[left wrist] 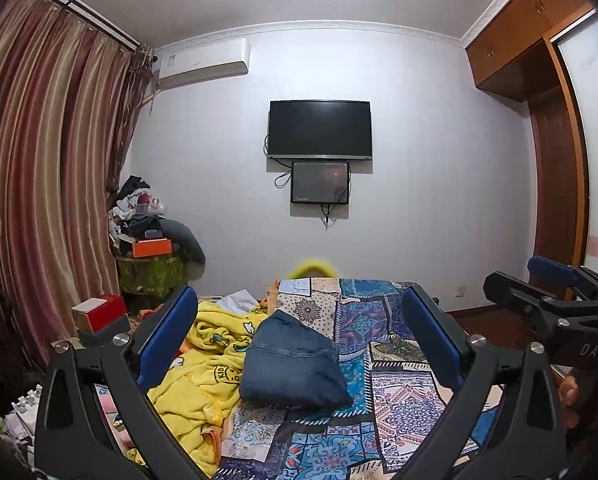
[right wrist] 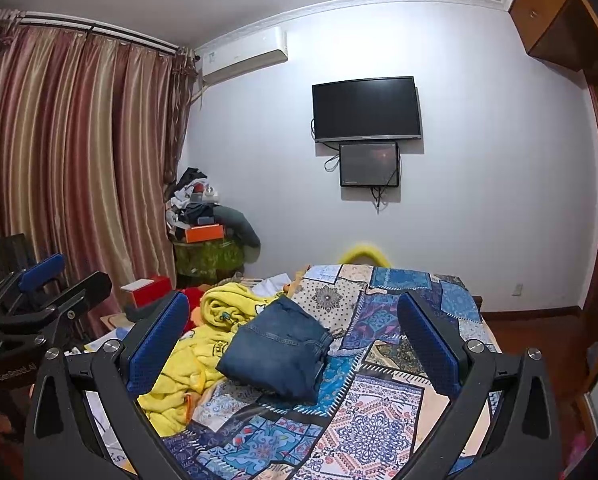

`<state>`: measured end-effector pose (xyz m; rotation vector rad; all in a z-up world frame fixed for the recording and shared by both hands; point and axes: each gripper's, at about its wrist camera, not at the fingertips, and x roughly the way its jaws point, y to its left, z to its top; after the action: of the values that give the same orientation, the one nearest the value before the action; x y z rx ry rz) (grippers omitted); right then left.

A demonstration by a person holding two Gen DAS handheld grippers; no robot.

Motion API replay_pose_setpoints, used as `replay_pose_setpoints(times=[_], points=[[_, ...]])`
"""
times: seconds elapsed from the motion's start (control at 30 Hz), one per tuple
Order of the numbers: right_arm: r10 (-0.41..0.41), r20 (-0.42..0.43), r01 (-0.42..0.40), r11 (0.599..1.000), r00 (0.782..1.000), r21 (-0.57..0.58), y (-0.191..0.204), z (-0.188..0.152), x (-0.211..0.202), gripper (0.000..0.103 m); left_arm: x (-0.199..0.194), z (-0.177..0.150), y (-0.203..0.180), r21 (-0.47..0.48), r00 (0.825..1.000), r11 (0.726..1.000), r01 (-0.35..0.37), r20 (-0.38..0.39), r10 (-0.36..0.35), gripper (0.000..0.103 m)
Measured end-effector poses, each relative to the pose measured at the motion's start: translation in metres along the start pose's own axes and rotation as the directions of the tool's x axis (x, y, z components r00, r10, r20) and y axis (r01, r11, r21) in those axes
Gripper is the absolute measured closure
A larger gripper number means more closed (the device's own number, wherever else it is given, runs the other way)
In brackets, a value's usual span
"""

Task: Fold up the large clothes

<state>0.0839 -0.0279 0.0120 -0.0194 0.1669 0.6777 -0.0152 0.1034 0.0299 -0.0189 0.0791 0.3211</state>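
A folded pair of blue jeans point(left wrist: 293, 364) point(right wrist: 277, 354) lies in a compact stack on the patchwork bedspread point(left wrist: 399, 400) point(right wrist: 379, 408). My left gripper point(left wrist: 299, 340) hovers above the bed, open, its blue-padded fingers point(left wrist: 167, 332) spread either side of the jeans and holding nothing. My right gripper point(right wrist: 295, 336) is likewise open and empty, back from the jeans. Each gripper shows in the other's view: the right gripper point(left wrist: 551, 296) at the right edge, the left gripper point(right wrist: 39, 292) at the left edge.
A crumpled yellow blanket point(left wrist: 207, 368) point(right wrist: 203, 344) lies left of the jeans. A red box point(left wrist: 103, 310) point(right wrist: 149, 290) and a cluttered stand with an orange box point(left wrist: 153, 246) sit by the curtains point(left wrist: 39, 180). A wall television point(left wrist: 319, 130) and wooden wardrobe point(left wrist: 547, 120) stand beyond the bed.
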Motion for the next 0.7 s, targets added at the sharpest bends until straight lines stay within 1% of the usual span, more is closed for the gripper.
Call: replay_pose_setpoints(times=[0.5, 0.7], points=[[0.002, 0.006, -0.002, 1.0, 1.0, 0.018, -0.0013, 0.0029, -0.0027, 0.0, 0.0014, 0.0022, -0.0023, -0.015, 1.0, 1.0, 0.017, -0.016, -0.018, 0.0], [0.002, 0.008, -0.002, 1.0, 1.0, 0.023, -0.002, 0.0033, -0.0029, 0.0, 0.0036, 0.0024, -0.0015, -0.022, 0.999, 0.999, 0.038, -0.025, -0.038, 0.0]])
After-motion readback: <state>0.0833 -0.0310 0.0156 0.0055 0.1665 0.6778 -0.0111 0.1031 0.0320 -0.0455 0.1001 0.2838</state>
